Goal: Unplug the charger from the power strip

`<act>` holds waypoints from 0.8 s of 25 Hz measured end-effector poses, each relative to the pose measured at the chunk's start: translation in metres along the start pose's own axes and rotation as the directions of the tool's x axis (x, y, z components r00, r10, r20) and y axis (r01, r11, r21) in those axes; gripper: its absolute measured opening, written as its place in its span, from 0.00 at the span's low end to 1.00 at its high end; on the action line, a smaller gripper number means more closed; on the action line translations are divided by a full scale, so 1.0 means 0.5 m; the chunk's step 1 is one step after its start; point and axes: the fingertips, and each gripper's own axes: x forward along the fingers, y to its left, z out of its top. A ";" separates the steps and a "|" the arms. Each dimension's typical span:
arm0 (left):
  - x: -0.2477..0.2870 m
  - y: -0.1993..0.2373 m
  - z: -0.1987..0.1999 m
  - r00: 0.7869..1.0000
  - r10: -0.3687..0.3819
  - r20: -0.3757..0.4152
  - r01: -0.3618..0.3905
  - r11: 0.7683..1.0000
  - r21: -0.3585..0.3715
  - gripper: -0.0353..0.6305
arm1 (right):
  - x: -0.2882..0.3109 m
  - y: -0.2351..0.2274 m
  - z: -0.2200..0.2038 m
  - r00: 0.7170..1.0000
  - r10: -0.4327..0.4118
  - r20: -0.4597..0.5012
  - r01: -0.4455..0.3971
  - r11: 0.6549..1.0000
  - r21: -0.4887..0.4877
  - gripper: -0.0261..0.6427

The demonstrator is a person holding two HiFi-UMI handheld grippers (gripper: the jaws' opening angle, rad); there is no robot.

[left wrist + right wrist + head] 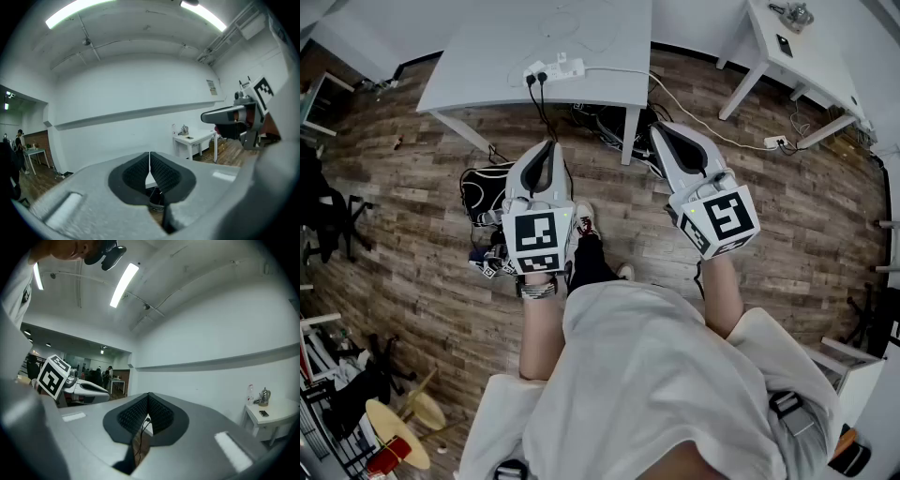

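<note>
A white power strip (556,68) lies near the front edge of a white table (487,56) in the head view. Two black plugs (536,79) sit in its near side, and their black cables hang down over the table edge. My left gripper (549,146) is held in the air short of the table, shut, with nothing in it. My right gripper (658,129) is beside it to the right, also shut and empty. In the left gripper view the pads (140,171) meet at a thin line. The pads (159,413) in the right gripper view meet too, with the black cables showing below them.
A second white table (797,52) stands at the back right, with another power strip (774,142) and its cable on the wooden floor. Tangled cables (605,122) lie under the near table. A black bag (483,192) sits on the floor at left. Clutter fills the lower left corner.
</note>
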 end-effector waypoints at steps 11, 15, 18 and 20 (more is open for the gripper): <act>0.060 0.061 -0.003 1.000 0.015 0.010 -0.015 1.000 -0.012 0.07 | 0.075 -0.016 -0.008 1.000 0.011 0.003 -0.011 1.000 0.013 0.04; 0.126 0.094 -0.007 1.000 -0.006 0.010 0.006 1.000 -0.019 0.07 | 0.139 -0.048 -0.017 1.000 -0.003 -0.006 0.003 1.000 0.010 0.04; 0.183 0.132 -0.009 1.000 -0.017 0.015 0.018 1.000 -0.020 0.07 | 0.201 -0.073 -0.017 1.000 -0.001 0.005 0.001 1.000 0.003 0.04; 0.225 0.159 -0.013 1.000 -0.028 0.012 0.029 0.999 -0.023 0.07 | 0.244 -0.090 -0.020 1.000 -0.002 0.007 0.002 1.000 -0.002 0.04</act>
